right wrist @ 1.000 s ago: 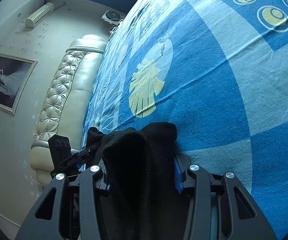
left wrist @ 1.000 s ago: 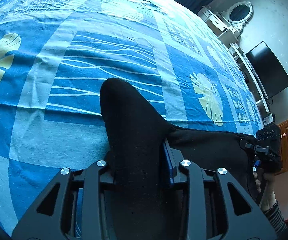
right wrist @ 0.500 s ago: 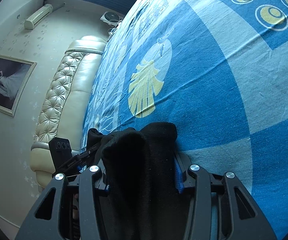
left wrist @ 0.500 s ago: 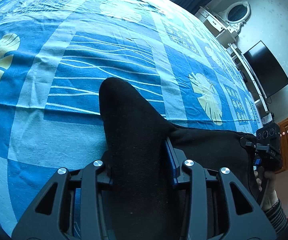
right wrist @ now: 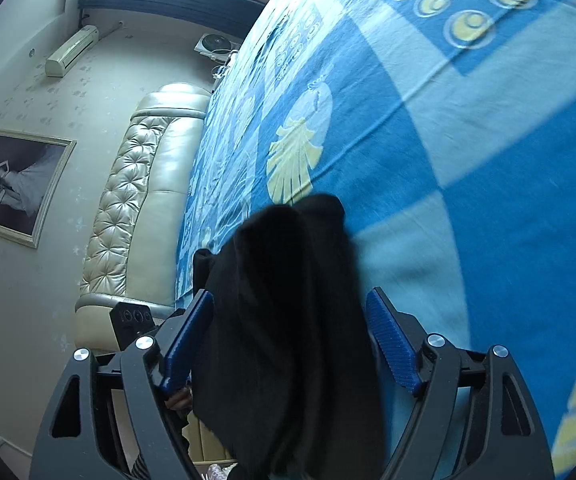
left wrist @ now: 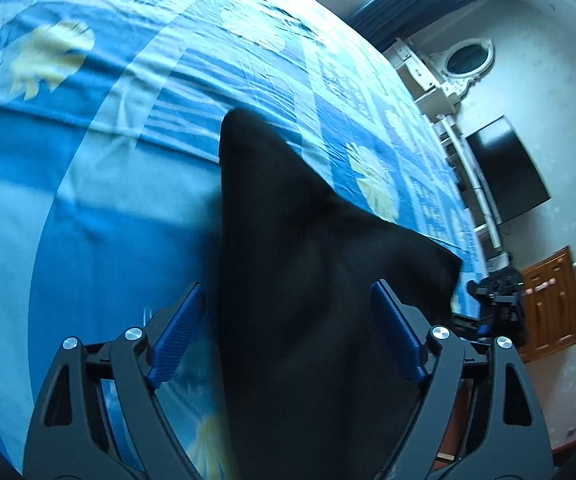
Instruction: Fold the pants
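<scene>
Your left gripper [left wrist: 288,320] and right gripper [right wrist: 288,328] both gape wide — black pants [left wrist: 308,280] lie loose between their fingers on the blue bedsheet [left wrist: 108,200].

1. The pants [left wrist: 308,280] are matt black cloth, soft and slightly fuzzy.
2. The bedsheet [right wrist: 468,160] is thin printed cloth, matt, with fine creases.
3. The left gripper [left wrist: 288,320] has matt black plastic arms, ribbed blue pads [left wrist: 176,336] and shiny metal screws.
4. The headboard [right wrist: 136,208] is glossy tufted leather-like upholstery.
5. The cabinet [left wrist: 552,304] is polished brown wood.
</scene>
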Demonstrator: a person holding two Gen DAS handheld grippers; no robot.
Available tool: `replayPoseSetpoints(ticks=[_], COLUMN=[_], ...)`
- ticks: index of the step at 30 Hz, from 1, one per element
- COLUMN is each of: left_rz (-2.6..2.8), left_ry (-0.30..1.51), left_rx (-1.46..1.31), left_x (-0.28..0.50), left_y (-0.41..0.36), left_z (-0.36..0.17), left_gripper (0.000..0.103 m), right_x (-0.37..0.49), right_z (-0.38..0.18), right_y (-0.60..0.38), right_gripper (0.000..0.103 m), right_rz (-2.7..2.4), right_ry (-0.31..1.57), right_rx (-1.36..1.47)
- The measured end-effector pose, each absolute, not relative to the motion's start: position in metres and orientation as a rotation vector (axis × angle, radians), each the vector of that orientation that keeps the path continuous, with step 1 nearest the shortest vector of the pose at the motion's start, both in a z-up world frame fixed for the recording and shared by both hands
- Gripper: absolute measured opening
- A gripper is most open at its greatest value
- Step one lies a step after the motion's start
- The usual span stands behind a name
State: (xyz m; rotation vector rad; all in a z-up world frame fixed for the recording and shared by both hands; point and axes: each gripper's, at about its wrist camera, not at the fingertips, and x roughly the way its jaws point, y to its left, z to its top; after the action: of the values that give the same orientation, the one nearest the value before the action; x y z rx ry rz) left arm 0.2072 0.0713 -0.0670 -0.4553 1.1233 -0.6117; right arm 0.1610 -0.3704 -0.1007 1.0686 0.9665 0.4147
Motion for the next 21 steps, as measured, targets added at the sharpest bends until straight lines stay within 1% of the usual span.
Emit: replayPoseSetpoints(ticks=[5, 8, 14, 17, 19, 20, 21], left_rz=[-0.675, -0.687, -0.692, -0.673, -0.655, -0.634, -0.618], left_ry=[1.158, 1.18, 1.199, 1.186, 1.19, 1.199, 1.207], left_rx=[-0.604, -0.612, -0.637, -0.652, -0.636, -0.612, -0.588], left_x=[0.161, 0.139, 0.131, 0.135, 0.134, 0.133, 0.133], left_y=[0.09, 0.089, 0.078, 0.074, 0.072, 0.071, 0.068], left_z=[-0.075, -0.08, -0.09, -0.09, -0.09, -0.091, -0.091], left_gripper=[0.084, 0.085, 0.085, 0.085, 0.081, 0.072, 0.068], right_x=[0.125, 0.114, 0.113, 0.111, 0.113, 0.113, 0.114], right_z=[-0.101, -0.101, -0.103, -0.103, -0.101, -0.1, -0.1], right_y=[-0.378, -0.368, -0.348, -0.346, -0.341, -0.34, -0.338], right_gripper=[0.08, 0.081, 0.082, 0.086, 0.087, 0.087, 0.085], right_rz=[0.395, 0.416, 0.407, 0.401, 0.399, 0.404, 0.409], right_ry=[0.954, 0.965, 0.975, 0.966, 0.971, 0.973, 0.973], right_rx=[1.103, 1.106, 1.065, 1.056, 1.036, 1.023, 0.999])
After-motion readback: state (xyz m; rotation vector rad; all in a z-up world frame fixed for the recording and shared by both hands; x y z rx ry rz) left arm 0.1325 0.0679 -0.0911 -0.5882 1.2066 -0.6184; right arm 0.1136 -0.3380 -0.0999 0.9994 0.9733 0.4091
